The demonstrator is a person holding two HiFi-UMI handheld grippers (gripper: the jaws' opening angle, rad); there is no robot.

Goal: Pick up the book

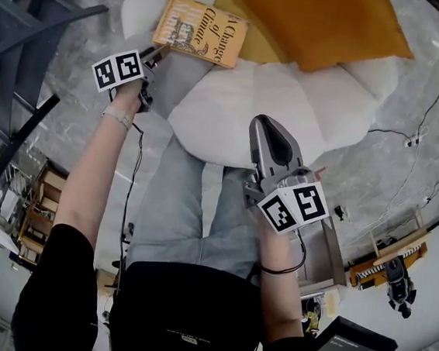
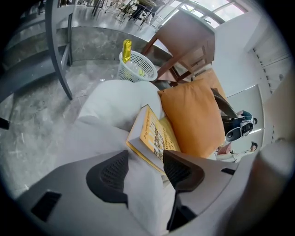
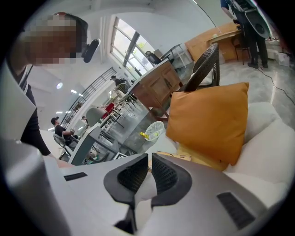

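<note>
Left tongs (image 1: 157,54) spread at a corner of the book (image 1: 201,31) — right tongs (image 1: 267,126) nearly pressed together, seemingly empty.

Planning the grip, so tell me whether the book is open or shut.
Shut. The book lies cover up on the white cushion; the left gripper view shows its pages closed in one block.

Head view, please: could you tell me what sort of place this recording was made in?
Probably a lounge corner of an open office or lab: a white sofa with an orange cushion and a book, people at desks behind, and cables trailing over the stone floor.
</note>
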